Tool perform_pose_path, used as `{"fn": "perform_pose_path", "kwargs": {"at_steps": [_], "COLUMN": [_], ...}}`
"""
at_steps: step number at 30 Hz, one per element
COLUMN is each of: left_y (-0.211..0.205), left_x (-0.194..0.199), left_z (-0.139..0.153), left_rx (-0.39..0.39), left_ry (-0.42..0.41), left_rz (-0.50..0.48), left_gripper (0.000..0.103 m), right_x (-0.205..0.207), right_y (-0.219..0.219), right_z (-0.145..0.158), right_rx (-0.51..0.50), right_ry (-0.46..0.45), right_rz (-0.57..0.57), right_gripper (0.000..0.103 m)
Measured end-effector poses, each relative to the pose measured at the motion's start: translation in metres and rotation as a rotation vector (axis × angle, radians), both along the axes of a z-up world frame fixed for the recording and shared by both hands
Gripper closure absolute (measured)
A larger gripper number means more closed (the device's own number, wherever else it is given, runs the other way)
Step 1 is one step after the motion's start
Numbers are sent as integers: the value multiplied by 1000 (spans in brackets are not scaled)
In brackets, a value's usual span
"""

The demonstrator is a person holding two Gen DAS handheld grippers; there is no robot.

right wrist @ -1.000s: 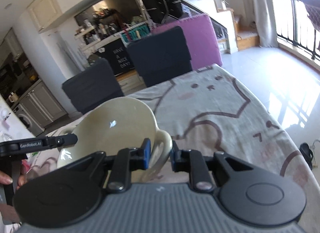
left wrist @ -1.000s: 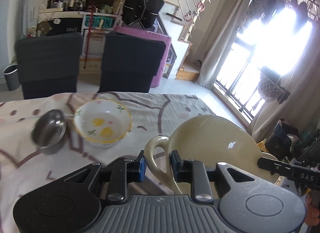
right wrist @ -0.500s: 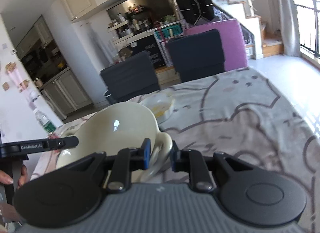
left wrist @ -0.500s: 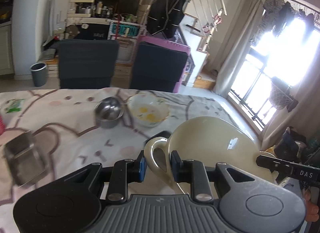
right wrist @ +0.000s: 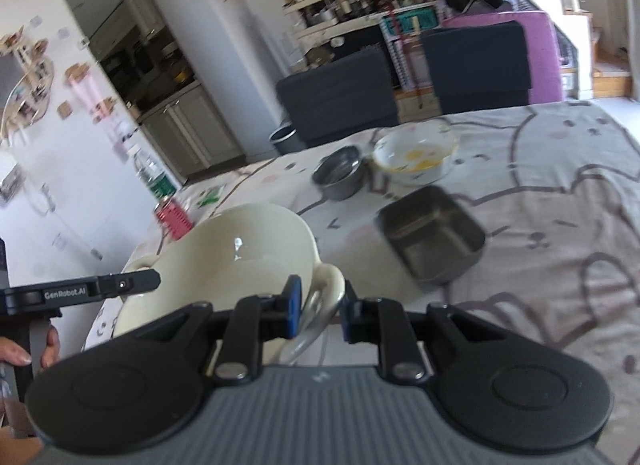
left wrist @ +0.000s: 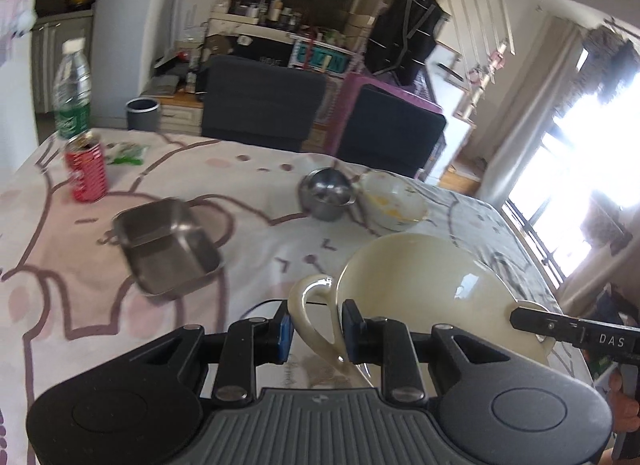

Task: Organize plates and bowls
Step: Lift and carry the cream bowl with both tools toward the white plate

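While both grippers, left [left wrist: 314, 335] and right [right wrist: 319, 310], clamp a handle each, the cream bowl [left wrist: 420, 289] hangs above the table [left wrist: 248, 233], near the steel tray [left wrist: 168, 245] and two small bowls.

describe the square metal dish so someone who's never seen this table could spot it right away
Start at the table with the pink cartoon tablecloth. Near its middle, ahead of the big cream two-handled bowl held by both grippers, sits the square metal dish. It is the only straight-sided, square-cornered vessel; the small steel bowl and the flowered bowl beyond it are round.
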State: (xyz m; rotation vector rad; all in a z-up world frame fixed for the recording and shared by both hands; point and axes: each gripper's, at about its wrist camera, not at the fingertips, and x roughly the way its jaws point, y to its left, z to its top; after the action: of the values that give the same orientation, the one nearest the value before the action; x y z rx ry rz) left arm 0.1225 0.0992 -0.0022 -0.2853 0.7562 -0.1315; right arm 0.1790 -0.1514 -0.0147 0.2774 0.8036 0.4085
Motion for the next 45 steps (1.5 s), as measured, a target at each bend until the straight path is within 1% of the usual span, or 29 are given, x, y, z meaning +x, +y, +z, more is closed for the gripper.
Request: {"fn": "perform_pose_path", "kwargs": {"at_steps": [6, 9, 12, 18, 23, 27, 39, 45], "left_y": [22, 31, 37, 46, 53, 59, 63, 59], "left_x": [0, 5, 13, 22, 25, 28, 39, 42], "left_z": [-15, -27, -42, -64, -75, -84, -103, -105], "left_rx": [6, -23, -61, -95, -109, -133, -128, -122], "left_ry": [7, 28, 75, 134, 150, 177, 235, 235], "left_rz": [23, 22, 24, 27, 30, 53, 85, 80], "left_gripper": [76, 76, 76, 76, 76, 75, 72, 72], "right_x": [12, 14, 16, 21, 24, 28, 42, 45], "right_y": [29, 40, 48, 59, 68, 76, 95, 96], "right_z": [-12, -16, -22, -37, -45, -48, -58, -59], "right_rx": [-22, -32, -61, -102, -121, -138, -186, -205], "right_ry": [25, 49, 65, 124, 149, 161, 195, 192], "right_rz": [43, 53, 59, 55, 73, 85, 98, 88], "right_gripper": [80, 80, 80, 80, 79, 79, 80, 80]}}
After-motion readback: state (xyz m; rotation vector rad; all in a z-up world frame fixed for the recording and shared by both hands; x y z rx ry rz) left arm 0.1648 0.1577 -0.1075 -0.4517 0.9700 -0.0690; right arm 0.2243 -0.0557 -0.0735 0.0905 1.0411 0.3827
